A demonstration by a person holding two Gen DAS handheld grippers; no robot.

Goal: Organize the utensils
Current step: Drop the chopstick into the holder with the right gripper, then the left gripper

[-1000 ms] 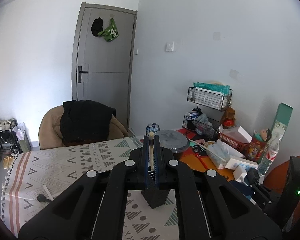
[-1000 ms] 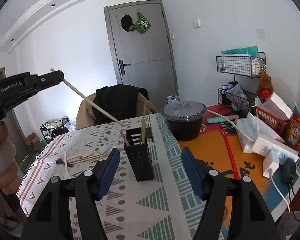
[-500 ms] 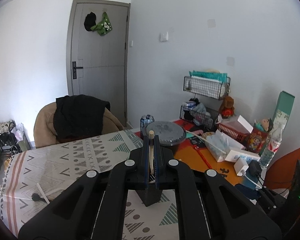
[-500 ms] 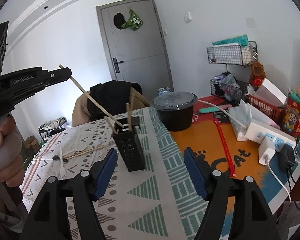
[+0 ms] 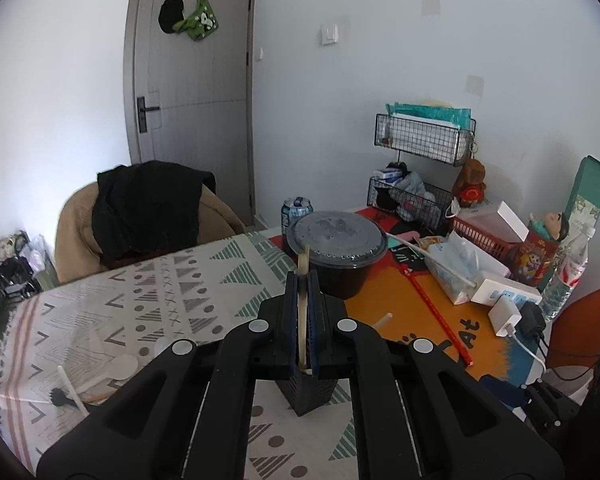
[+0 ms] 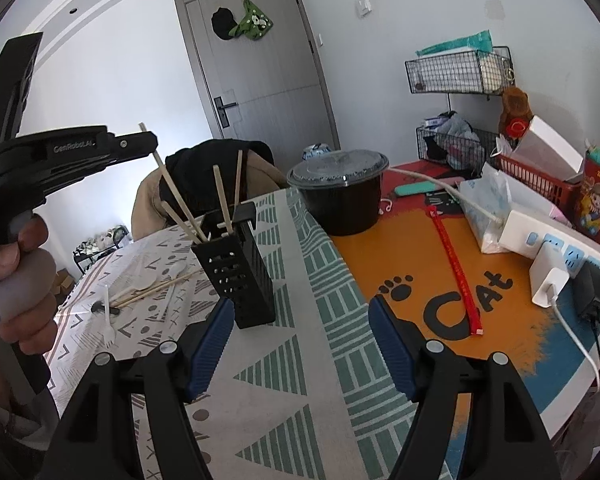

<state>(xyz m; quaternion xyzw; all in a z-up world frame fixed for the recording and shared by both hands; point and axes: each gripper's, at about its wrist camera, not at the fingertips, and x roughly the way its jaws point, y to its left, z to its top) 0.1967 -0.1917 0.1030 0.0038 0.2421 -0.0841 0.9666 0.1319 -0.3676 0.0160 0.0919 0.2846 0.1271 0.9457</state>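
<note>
Wooden chopstick (image 6: 171,185) feels light, thin and slippery; my left hand-held gripper (image 6: 150,145) pinches it near its top, tip in the black holder (image 6: 236,270), while my right hand-held gripper (image 6: 300,344) is wide apart, empty

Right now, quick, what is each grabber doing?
Left gripper: shut on a wooden chopstick, its lower end in the black holder.
Right gripper: open, holding nothing.

**Cluttered table, half cloth, half orange mat**

A table (image 6: 284,420) wears a patterned cloth beside an orange "Cat" mat (image 6: 428,280). On the cloth stand a black utensil holder (image 6: 240,276), with loose chopsticks (image 6: 156,289) and a white fork (image 6: 108,320) near it. A lidded black bowl (image 6: 340,196), red strip (image 6: 456,276) and power strip (image 6: 556,244) lie on the mat.
</note>
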